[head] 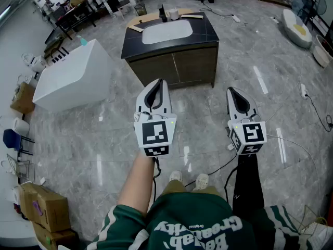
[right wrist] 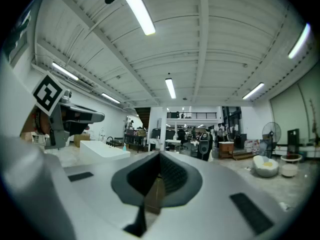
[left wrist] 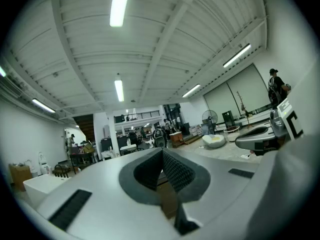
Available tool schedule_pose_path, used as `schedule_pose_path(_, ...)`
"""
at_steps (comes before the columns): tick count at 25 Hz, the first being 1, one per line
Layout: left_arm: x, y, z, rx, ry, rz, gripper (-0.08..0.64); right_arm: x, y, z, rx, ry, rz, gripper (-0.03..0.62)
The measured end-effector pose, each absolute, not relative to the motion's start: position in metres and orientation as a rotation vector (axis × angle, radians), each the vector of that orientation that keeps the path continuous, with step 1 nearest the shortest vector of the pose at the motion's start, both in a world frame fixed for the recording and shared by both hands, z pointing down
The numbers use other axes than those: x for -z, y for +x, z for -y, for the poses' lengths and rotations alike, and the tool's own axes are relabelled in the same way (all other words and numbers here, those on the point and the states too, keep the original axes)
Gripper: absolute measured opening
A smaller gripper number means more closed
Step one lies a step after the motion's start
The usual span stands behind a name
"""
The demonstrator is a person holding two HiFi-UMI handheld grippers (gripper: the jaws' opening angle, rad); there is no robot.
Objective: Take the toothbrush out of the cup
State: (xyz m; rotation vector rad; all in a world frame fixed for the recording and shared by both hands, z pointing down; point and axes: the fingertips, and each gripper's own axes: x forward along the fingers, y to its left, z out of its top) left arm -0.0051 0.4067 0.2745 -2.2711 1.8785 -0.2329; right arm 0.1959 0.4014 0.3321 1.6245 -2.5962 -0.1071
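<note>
Left gripper (head: 158,82), right gripper (head: 230,91): jaws together, nothing held | white basin (head: 166,33) in dark cabinet (head: 171,61), 12 o'clock, head view only

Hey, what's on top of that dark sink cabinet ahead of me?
A white basin, with a dark tap and a pale cup behind it. What is inside the cup is too small to tell.
</note>
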Motion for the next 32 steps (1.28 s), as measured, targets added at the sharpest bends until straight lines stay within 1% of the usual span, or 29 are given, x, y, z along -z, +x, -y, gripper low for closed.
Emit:
schedule_pose_path(6,-0.271,-0.037,-0.428,0.162,-2.264,-1.845,0.000,-0.324,0.177,-0.414,0.124,1.683,2.554,0.003)
schedule_pose_path(18,-0.290,-0.137,-0.453,0.163,-2.398,-1.779,0.000,-0.319,0.065,-0.454,0.130,1.754,2.496,0.003)
schedule_pose_path(23,-0.302,-0.163,-0.453,0.170,-2.445,-1.769,0.003,-0.317,0.034,-0.459,0.156,1.750,2.488,0.003)
schedule_pose_path(24,-0.304,-0.167,-0.452,0.164,-2.451,-1.764,0.023,-0.317,0.030,-0.458,0.160,1.748,2.483,0.003)
schedule_pose_path(25,-0.304,-0.170,-0.450,0.157,-2.456,-1.757,0.074,-0.317,0.026,-0.457,0.166,1.744,2.479,0.003)
schedule_pose_path(26,-0.304,-0.172,-0.447,0.149,-2.463,-1.750,0.102,-0.317,0.023,-0.455,0.174,1.742,2.477,0.003)
schedule_pose_path(29,-0.303,-0.172,-0.436,0.130,-2.488,-1.729,0.110,-0.312,0.022,-0.447,0.189,1.749,2.477,0.003)
schedule_pose_path(32,-0.302,-0.170,-0.421,0.125,-2.493,-1.720,0.137,-0.311,0.025,-0.435,0.185,1.764,2.484,0.003)
